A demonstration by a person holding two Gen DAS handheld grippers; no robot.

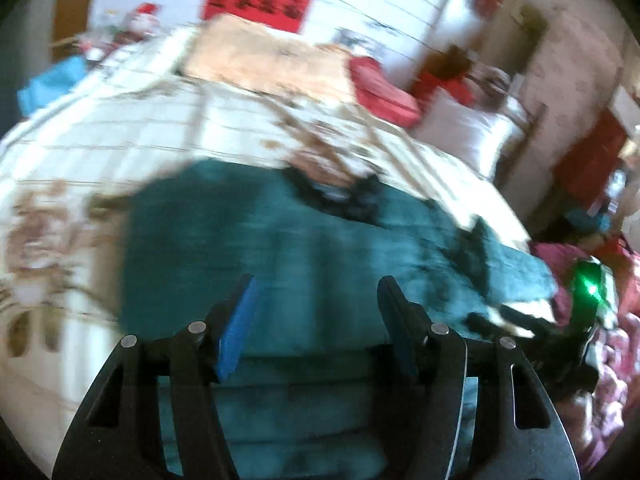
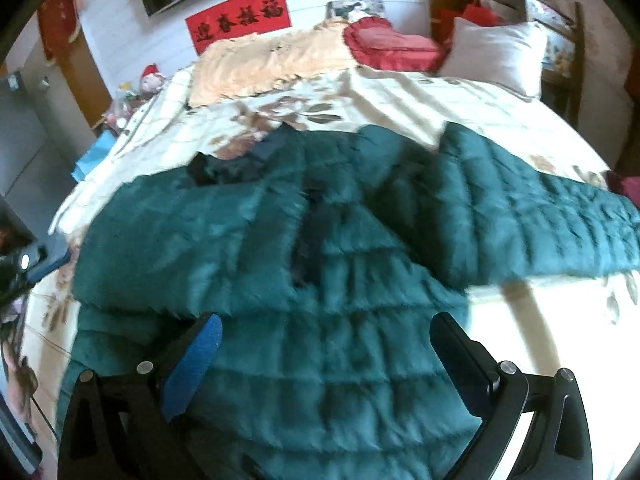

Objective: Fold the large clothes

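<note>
A dark teal quilted jacket (image 2: 320,280) lies spread front-up on the bed, its dark collar (image 2: 224,168) toward the headboard. One sleeve (image 2: 532,208) stretches out to the right; the other sleeve is folded across the chest. My right gripper (image 2: 326,326) hovers open and empty above the jacket's lower body. My left gripper (image 1: 316,288) is open and empty above the jacket (image 1: 280,240) in the blurred left wrist view. The right gripper (image 1: 588,304) shows there at the right edge with a green light.
The bed has a cream floral cover (image 2: 360,92). At the head lie a peach blanket (image 2: 272,60), a red cushion (image 2: 392,44) and a white pillow (image 2: 496,52). A red banner (image 2: 240,20) hangs on the wall. Pink fabric (image 1: 608,360) lies at the bedside.
</note>
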